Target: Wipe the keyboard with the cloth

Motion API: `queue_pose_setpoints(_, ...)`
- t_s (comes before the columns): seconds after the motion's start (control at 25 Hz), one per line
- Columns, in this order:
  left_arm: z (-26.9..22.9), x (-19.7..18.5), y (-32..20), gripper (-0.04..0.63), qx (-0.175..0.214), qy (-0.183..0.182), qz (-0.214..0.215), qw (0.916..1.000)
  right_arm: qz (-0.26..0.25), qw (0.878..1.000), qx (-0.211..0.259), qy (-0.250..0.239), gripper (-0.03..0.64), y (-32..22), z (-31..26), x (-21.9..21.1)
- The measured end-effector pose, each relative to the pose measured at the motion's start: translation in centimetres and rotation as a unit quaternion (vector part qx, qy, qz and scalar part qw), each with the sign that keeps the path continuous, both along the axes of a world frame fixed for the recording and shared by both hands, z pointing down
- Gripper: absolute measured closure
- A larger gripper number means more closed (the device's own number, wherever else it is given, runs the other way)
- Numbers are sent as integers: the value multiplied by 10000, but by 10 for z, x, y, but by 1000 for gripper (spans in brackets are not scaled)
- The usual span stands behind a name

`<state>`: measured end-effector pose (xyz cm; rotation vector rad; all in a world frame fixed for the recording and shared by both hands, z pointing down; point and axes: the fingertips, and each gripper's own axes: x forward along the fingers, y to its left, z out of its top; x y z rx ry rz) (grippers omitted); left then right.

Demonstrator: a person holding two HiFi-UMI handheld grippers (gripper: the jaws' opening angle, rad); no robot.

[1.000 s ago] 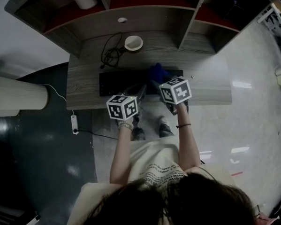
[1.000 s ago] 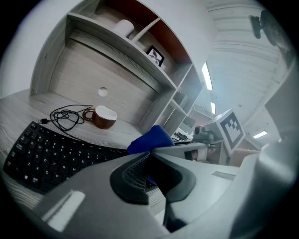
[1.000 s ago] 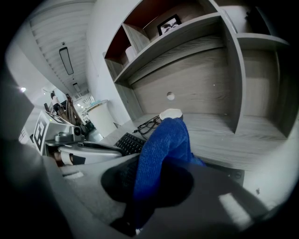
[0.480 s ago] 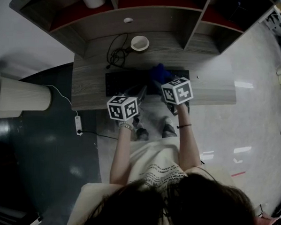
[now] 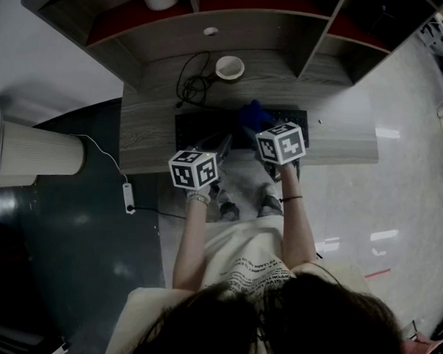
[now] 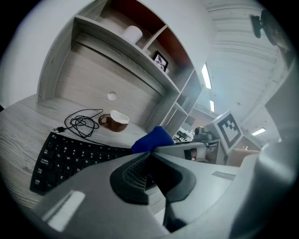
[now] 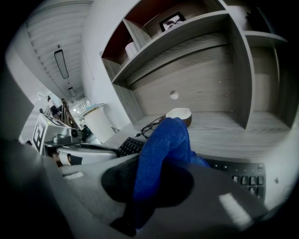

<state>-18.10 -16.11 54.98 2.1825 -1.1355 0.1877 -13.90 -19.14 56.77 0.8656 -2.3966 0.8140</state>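
The black flat keyboard (image 5: 202,127) lies along the front edge of the grey wood-grain desk (image 5: 150,132), about midway between its left and right ends. The bright blue knitted cloth (image 7: 163,149) rests bunched on the keyboard's right half, and its near end is pinched in the right gripper (image 7: 154,182), whose jaws are clamped on the fabric. The left gripper (image 6: 148,156) hangs over the desk's front edge just beside it, on the keyboard's near side, with its jaws drawn together and nothing between them. Behind the keyboard, toward the back of the desk, stands a brown cup with a white inside (image 5: 229,67); from above only its pale interior shows, and I cannot tell whether anything is in it. Just to the left of the cup lies a loose coil of black cable (image 5: 193,78). The shelf unit at the back of the desk has red-backed compartments: one holds a white cylindrical roll (image 6: 132,33), and the one to its right holds a small framed picture (image 6: 161,59). Off the desk's left end, a pale ribbed cylinder (image 5: 37,154) stands on the dark floor, with a white power strip (image 5: 128,197) near it.
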Motion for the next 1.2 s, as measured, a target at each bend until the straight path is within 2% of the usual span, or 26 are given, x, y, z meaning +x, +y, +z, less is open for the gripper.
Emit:
queue_pose_setpoints(0.6, 2, -38, 6, 592, 14, -45, -24, 10000, -62, 10000, 4, -55, 557, 8, 4, -44)
queue_pose_setpoints(1.2, 5, -90, 13, 592, -22, -77, -293, 9995, -271, 9995, -27, -127, 557, 9, 5, -96)
